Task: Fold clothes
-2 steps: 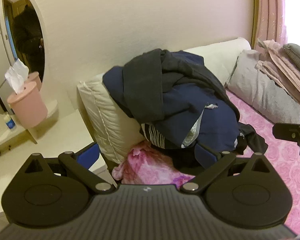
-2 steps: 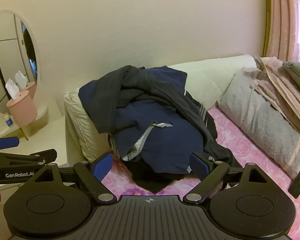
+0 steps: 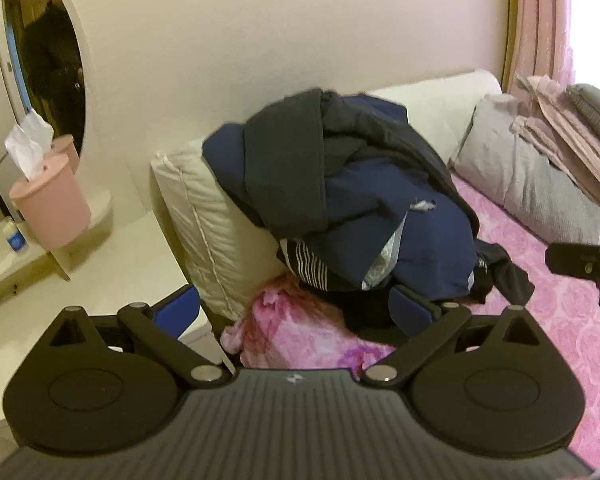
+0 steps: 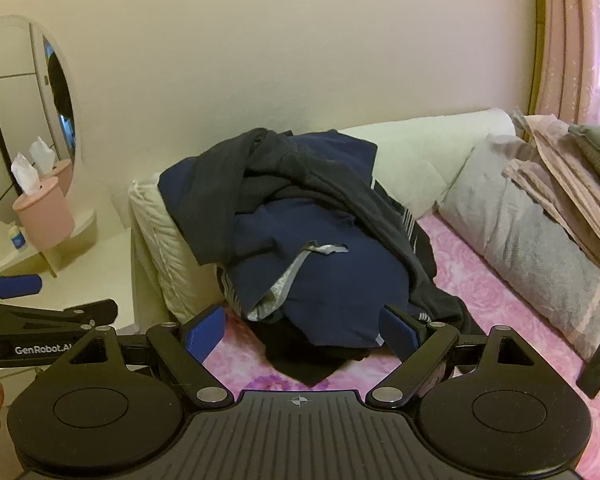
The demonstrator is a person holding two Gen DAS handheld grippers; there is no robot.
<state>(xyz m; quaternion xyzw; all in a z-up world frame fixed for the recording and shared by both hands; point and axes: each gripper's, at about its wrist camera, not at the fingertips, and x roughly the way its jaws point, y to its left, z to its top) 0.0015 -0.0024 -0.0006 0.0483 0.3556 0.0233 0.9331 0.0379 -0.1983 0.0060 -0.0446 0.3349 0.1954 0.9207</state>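
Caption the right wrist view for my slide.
Open right gripper facing an unfolded pile of dark clothes on a pink bedsheet.

Both wrist views face the clothes pile [image 3: 352,200] [image 4: 300,240] near, left view from its left.

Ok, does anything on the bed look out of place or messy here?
Yes: a heap of dark clothes is dumped unfolded against the cream pillow, one garment inside out with grey lining showing. Both grippers hover nearby, jaws open, holding nothing.

Oval mirror [image 4: 28,120] on wall, pink tissue box [image 3: 52,204] on white dresser [image 3: 80,264], grey pillow [image 4: 512,216], pink curtain [image 3: 540,20], cream headboard cushion [image 3: 204,220]
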